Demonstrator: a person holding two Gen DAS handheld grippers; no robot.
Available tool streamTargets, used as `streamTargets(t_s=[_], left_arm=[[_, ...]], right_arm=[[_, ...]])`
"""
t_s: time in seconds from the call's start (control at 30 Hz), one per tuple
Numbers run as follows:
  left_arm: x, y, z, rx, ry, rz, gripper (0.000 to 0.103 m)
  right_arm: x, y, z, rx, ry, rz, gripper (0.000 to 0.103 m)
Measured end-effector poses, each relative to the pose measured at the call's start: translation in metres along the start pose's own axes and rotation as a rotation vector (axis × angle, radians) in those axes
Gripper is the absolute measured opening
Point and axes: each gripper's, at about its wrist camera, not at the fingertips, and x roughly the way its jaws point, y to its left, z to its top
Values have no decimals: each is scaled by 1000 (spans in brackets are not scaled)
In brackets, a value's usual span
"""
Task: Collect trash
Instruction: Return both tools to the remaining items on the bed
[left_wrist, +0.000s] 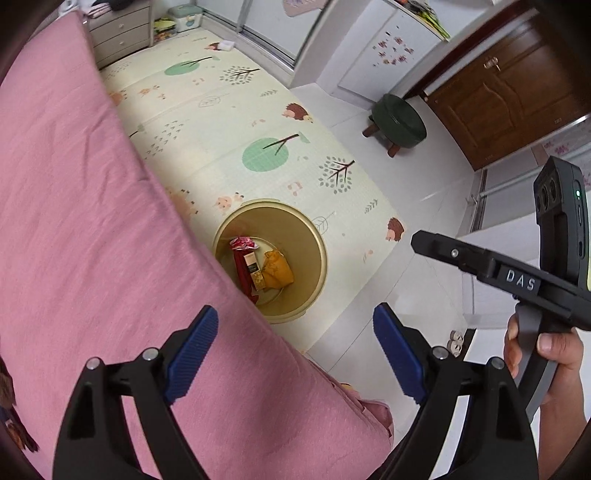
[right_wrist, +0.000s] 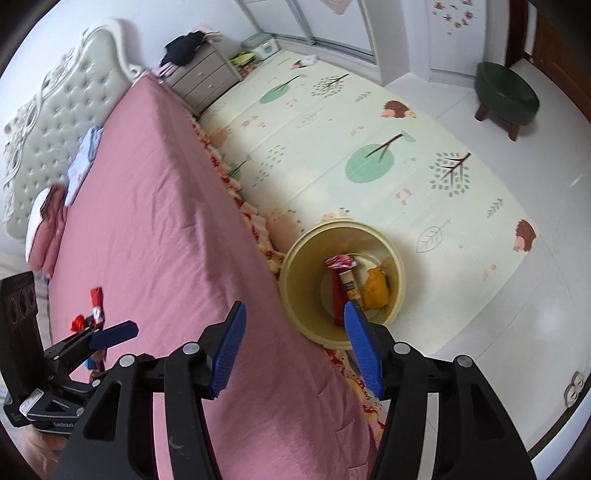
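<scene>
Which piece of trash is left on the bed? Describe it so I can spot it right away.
Start at the pink bed and go to its near end, away from the padded headboard. There, just beyond the left gripper, lies a cluster of red crumpled wrappers, the only shiny red scraps on the plain sheet.

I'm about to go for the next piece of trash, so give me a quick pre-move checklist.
1. Left gripper open and empty: ok.
2. Right gripper open and empty: ok.
3. Bin upright on the play mat beside the bed: ok.
4. Room left in the bin: ok, only a few wrappers at the bottom.
5. Trash still out: not ok, red wrappers lie on the bed.
6. More trash elsewhere: cannot tell.
</scene>
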Motion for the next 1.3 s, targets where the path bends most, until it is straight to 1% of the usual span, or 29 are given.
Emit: streamTargets(t_s=[0.2,0.4,0.53,0.77,1.07,1.23,1.3], left_arm=[[-23,30,-20,-64,-32,18,85],[-55,73,-54,-155,-75,44,85],[-80,112,-91,-237,-113,74,85],[-115,184,-157,-396,-142,123,85],[-160,280,-236,-592,-193,182,85],[-176,326,-269,-679,-212,203,85],[-181,342,-278,-707,-220,214,85]], right_arm=[[7,46,-15,-78,26,28,55],[21,107,-42,-180,72,62,55],[33,153,-65,-264,97,72,55],[60,233,-108,-401,167,109,55],[100,334,-162,-537,247,163,55],[125,383,-185,-595,285,179,55],[132,395,-189,-614,297,182,55]])
